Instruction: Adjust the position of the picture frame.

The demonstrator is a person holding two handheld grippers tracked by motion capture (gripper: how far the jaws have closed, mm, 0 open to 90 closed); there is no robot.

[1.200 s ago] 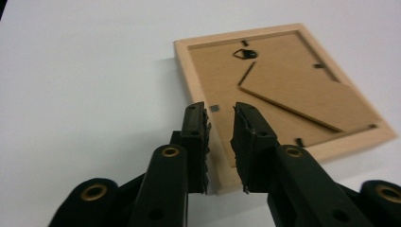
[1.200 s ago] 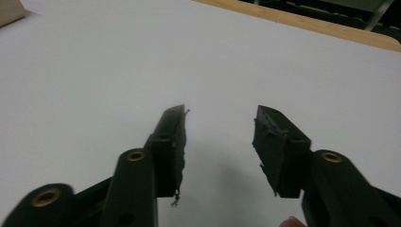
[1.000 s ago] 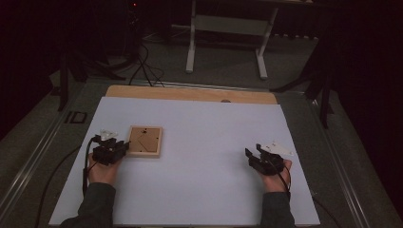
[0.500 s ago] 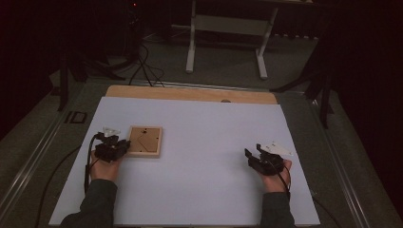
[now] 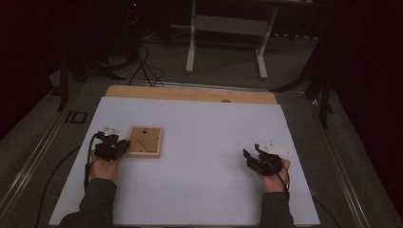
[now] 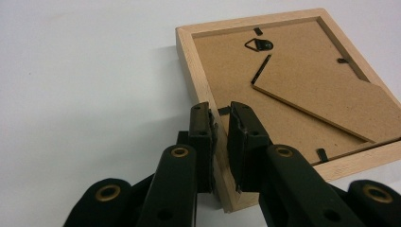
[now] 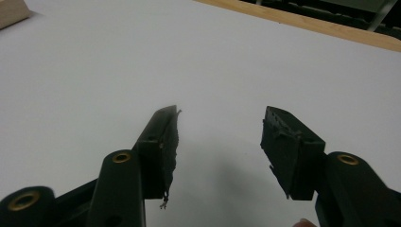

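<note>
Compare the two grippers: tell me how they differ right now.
The left gripper is shut on the rim of the wooden picture frame; the right gripper is open and holds nothing. The left sits at the frame's edge, the right over bare white table. Both have black jaws.

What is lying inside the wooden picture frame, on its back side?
Inside the frame lies a brown backing board with a folded stand flap, a triangular hanging ring and small black clips. Whatever is under the board is covered. The left gripper grips the frame's rim.
</note>
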